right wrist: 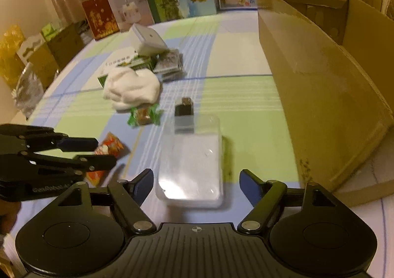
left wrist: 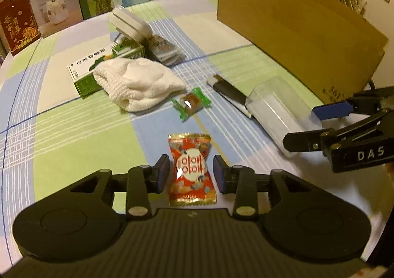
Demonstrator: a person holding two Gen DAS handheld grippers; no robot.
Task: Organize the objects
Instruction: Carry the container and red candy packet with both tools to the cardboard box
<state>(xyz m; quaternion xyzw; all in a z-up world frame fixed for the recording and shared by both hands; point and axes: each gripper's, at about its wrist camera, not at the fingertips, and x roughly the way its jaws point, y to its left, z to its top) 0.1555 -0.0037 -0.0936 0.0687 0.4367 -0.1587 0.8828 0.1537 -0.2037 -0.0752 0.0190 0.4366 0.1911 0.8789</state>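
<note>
Left gripper [left wrist: 191, 171] low over the checked tablecloth [left wrist: 73, 135], jaws narrow, red candy packet [left wrist: 190, 169] lying between the pads with a sliver of gap each side — not pinched. Right gripper [right wrist: 195, 185] spread wide, clear plastic box [right wrist: 192, 164] flat between its fingers, untouched. Ahead of the left gripper: green candy [left wrist: 190, 103], white cloth [left wrist: 138, 84]. Cardboard box [right wrist: 320, 85] stands to the right of the right gripper — open top.
</note>
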